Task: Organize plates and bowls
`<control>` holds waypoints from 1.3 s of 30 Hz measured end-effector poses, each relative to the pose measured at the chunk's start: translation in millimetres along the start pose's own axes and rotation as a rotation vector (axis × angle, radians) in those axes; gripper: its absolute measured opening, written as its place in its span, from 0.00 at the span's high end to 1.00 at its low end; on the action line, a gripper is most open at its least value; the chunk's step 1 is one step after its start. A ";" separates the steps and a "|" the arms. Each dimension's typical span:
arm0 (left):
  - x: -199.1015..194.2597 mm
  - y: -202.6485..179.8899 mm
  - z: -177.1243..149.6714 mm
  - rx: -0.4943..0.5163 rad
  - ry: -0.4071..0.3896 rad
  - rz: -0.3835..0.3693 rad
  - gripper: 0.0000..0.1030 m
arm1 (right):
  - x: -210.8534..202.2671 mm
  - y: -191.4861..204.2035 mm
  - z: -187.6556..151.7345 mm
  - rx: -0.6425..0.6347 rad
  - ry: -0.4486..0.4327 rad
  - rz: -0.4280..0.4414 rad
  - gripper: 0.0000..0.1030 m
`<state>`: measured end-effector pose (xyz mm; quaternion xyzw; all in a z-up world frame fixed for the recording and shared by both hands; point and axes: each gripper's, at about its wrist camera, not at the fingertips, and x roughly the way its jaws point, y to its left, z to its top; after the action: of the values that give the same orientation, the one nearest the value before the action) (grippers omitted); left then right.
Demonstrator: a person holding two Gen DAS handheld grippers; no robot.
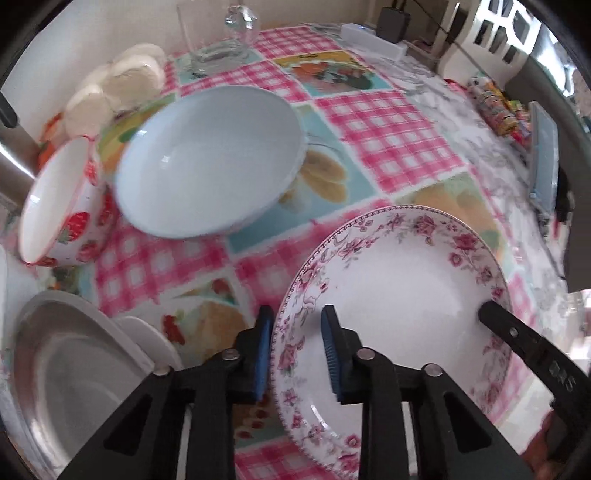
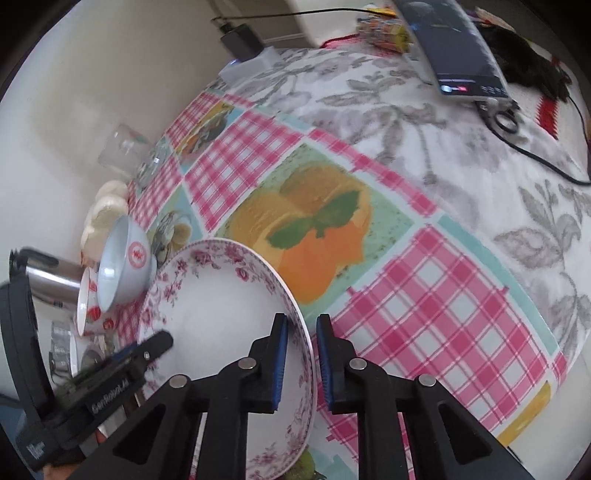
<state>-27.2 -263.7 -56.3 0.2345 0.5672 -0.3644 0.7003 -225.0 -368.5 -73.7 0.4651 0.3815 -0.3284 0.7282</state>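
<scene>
A white plate with a pink floral rim (image 1: 399, 280) sits tilted over the checked tablecloth. My left gripper (image 1: 295, 350) straddles its near-left rim, one blue pad inside and one outside, with a gap on each side. My right gripper (image 2: 300, 363) straddles the opposite rim (image 2: 295, 314) the same way. A pale blue bowl (image 1: 210, 158) stands behind the plate, and a strawberry-patterned bowl (image 1: 62, 206) stands left of it. Both bowls also show in the right wrist view, the blue one (image 2: 118, 266) in front of the strawberry one (image 2: 88, 306).
A metal dish on white plates (image 1: 74, 369) lies at the near left. Round white cakes (image 1: 122, 85), a glass (image 1: 218, 33), a steel kettle (image 2: 51, 284), a white power strip (image 1: 373, 37), a tablet (image 2: 454, 48) with cables and snack packets (image 1: 498, 107) ring the table.
</scene>
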 end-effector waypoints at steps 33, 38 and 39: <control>-30.6 16.7 -13.7 -0.119 -0.069 -0.243 0.84 | -25.6 -20.2 8.7 0.031 -0.098 0.057 0.84; -47.1 26.8 -13.3 -0.145 -0.108 -0.277 0.84 | -34.2 -11.8 7.8 0.015 -0.126 0.099 0.84; -49.6 27.7 -13.4 -0.147 -0.116 -0.277 0.84 | -36.7 -8.9 7.8 0.008 -0.134 0.109 0.84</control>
<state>-18.5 -224.4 -14.1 0.0807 0.5779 -0.4281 0.6901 -248.6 -374.4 -43.7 0.4650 0.3047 -0.3203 0.7670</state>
